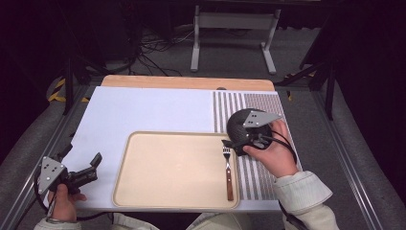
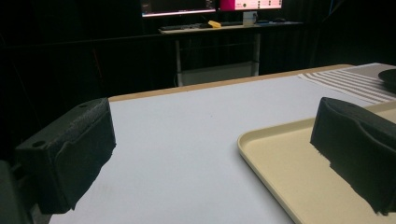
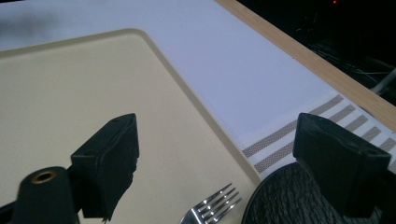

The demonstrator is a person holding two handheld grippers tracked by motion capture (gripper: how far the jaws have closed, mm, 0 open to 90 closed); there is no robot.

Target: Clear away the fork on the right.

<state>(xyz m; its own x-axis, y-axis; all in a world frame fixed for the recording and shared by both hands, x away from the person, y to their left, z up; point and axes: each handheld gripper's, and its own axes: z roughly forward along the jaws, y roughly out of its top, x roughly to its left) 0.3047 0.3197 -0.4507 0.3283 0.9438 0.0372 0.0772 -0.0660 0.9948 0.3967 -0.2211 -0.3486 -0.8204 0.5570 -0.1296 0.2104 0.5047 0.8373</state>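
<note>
Right tool (image 1: pixel 229 143) tilted over fork (image 1: pixel 228 168).

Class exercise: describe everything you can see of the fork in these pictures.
The fork is metal, with shiny silver tines and a reddish-brown, wood-like handle. It lies flat on the beige tray near its right edge, tines pointing away from the person, handle toward them. The open right tool hovers near its tines; nothing grips it.
</note>
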